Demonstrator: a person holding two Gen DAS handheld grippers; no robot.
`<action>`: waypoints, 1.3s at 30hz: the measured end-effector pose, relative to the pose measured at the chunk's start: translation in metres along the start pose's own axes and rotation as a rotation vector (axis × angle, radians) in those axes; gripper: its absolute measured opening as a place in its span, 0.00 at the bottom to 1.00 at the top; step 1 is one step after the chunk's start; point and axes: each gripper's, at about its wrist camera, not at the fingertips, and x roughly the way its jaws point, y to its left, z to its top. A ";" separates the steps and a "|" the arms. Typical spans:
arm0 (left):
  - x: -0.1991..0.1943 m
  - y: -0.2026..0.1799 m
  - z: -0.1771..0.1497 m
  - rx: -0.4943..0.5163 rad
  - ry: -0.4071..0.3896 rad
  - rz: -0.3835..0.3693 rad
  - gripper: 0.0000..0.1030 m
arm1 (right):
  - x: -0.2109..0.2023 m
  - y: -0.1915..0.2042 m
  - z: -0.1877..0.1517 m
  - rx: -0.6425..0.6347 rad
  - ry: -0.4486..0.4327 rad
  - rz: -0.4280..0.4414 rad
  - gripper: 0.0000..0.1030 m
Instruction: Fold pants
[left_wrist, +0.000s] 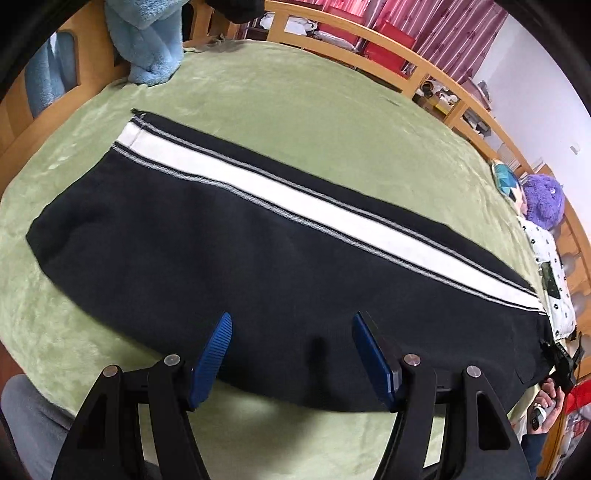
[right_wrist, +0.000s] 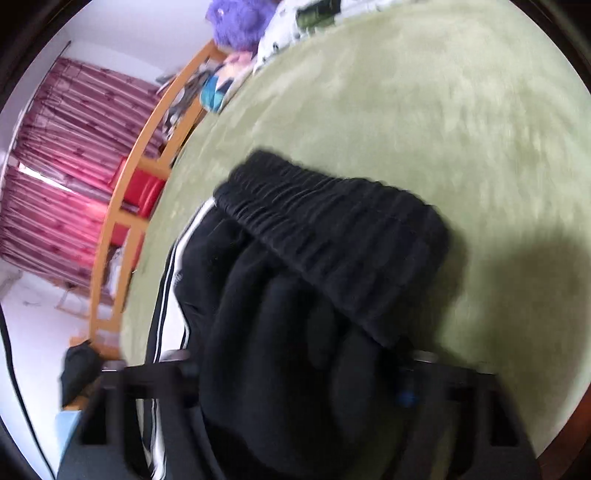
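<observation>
1. Left wrist view: the pants (left_wrist: 229, 258), black with a white side stripe (left_wrist: 314, 206), lie flat on the green bed cover (left_wrist: 295, 110), already doubled leg on leg. Their long axis runs from the cuff end at far left to the waist end at near right.
2. Just past the left tool (left_wrist: 291, 354), the near edge of the pants crosses between the two blue pads (left_wrist: 212, 358). The jaws stand apart and grasp nothing.
3. Right wrist view, blurred: the gathered waistband (right_wrist: 332, 236) lies right ahead of the right tool (right_wrist: 303, 376), with dark cloth bunched over the jaw line. The fingertips are hidden under it, so whether the tool is clenched on the cloth cannot be told.
4. Judged from this, the next fold goes along the long axis, waist toward cuff. The right hand is nearer the waist, the left nearer the middle of the leg.
5. Open bed cover lies beyond the pants on the far side and past the waistband, so there is room to swing cloth over.
6. Around the bed runs a wooden rail (left_wrist: 424, 74). A blue towel (left_wrist: 147, 44) hangs at far left, a purple plush toy (left_wrist: 543, 199) sits at far right, both well apart from the pants.
</observation>
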 end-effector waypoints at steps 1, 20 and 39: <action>0.000 -0.003 0.001 0.007 0.002 0.004 0.64 | -0.006 0.012 0.006 -0.069 -0.023 0.019 0.32; -0.022 0.052 0.009 0.043 -0.093 0.077 0.64 | -0.044 0.001 -0.003 -0.430 0.019 -0.298 0.62; 0.091 0.105 0.173 0.088 -0.083 0.064 0.17 | -0.052 0.190 -0.188 -0.605 -0.037 -0.037 0.62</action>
